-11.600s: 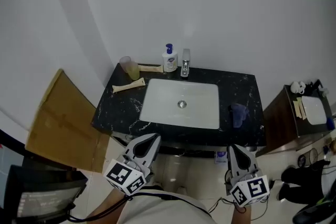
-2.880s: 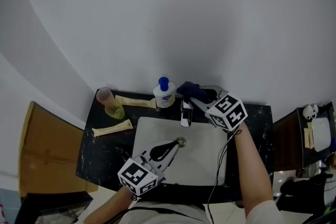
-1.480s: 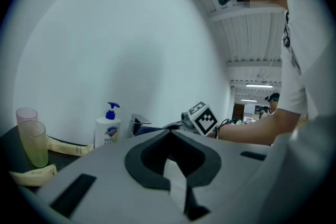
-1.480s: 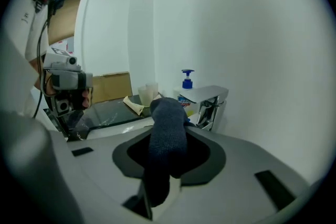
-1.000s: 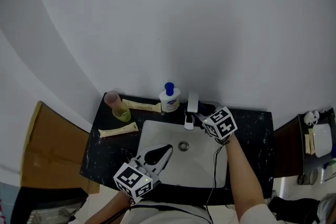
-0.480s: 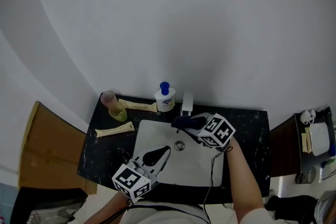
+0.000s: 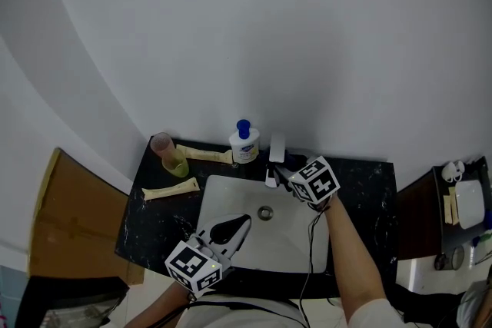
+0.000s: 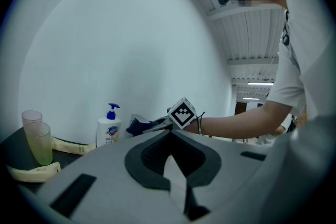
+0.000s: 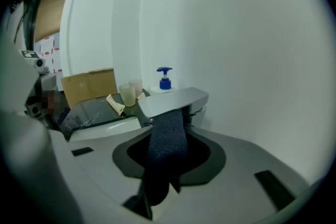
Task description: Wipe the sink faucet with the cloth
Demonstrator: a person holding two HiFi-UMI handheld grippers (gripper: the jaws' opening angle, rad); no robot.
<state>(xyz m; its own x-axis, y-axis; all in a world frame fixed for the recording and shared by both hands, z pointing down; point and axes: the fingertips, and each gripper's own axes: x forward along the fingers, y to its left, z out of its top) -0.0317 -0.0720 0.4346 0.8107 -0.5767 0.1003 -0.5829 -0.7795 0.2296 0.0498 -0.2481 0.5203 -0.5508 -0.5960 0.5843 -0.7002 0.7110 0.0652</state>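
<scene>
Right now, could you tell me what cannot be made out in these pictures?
- Right gripper view: the cloth runs under the faucet top, which hides its far end.
- Head view: the right gripper covers where cloth meets faucet.
- Head view: the soap bottle label is too small to read.

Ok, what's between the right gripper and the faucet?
The dark cloth: the right gripper clamps it, and it stretches up to the faucet handle. The right gripper view shows this.
</scene>
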